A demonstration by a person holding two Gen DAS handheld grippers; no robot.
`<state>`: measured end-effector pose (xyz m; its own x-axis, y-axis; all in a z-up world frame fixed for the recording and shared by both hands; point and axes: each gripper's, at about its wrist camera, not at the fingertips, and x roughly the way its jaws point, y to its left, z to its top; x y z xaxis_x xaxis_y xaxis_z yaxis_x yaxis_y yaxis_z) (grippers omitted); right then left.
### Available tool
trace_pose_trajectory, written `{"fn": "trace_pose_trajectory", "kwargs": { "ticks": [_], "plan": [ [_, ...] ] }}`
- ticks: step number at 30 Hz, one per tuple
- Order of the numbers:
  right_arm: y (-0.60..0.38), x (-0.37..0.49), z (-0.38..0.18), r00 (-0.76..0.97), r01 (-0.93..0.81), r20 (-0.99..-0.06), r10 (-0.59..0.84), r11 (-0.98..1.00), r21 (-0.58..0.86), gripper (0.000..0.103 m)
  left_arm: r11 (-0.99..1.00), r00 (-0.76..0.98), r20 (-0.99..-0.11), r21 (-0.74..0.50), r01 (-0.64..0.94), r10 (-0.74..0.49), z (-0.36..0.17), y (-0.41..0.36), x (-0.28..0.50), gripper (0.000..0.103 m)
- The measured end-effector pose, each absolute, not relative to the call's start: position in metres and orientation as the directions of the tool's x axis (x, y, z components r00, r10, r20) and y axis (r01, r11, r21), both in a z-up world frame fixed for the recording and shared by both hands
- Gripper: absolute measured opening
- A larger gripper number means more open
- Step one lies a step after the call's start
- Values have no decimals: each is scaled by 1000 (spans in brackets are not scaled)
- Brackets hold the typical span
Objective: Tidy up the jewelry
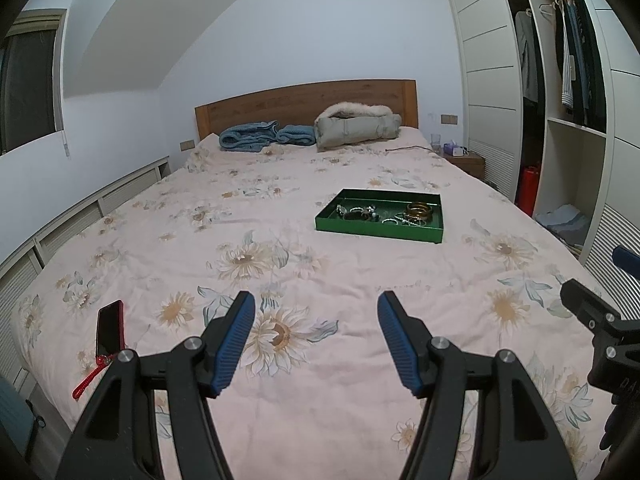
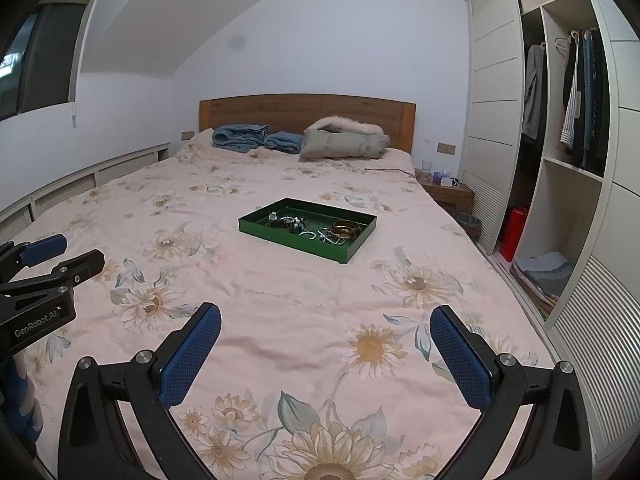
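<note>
A green tray [image 1: 376,233] lies on the flowered bedspread, mid-bed toward the right; it also shows in the right wrist view [image 2: 280,236]. Inside lie amber bangles [image 1: 419,211] [image 2: 346,229], silver chains and rings [image 1: 396,221] [image 2: 326,237] and dark beaded pieces [image 1: 358,213] [image 2: 286,222]. My left gripper [image 1: 316,308] is open and empty, hovering over the bed's near end, well short of the tray. My right gripper [image 2: 325,322] is open and empty, also well short of the tray. Each gripper shows at the edge of the other's view [image 1: 592,316] [image 2: 60,256].
A red phone [image 1: 110,325] with a red strap lies near the bed's left front edge. Blue knitwear [image 1: 248,135] and a grey fur-trimmed coat [image 1: 358,126] lie by the headboard. An open wardrobe [image 2: 560,160] stands right, a nightstand [image 2: 448,190] beside the bed.
</note>
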<state>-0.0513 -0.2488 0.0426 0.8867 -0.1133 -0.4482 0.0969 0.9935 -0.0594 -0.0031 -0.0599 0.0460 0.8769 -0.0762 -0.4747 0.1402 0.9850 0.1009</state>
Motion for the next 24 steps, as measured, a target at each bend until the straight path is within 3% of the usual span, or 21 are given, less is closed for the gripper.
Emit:
{"fn": "trace_pose_trajectory", "kwargs": {
  "ticks": [24],
  "plan": [
    [-249,-50,38,880,102,-459,-119,993,-61,103,983,860,-503,95,156,-87,38,-62,0,62]
  ]
}}
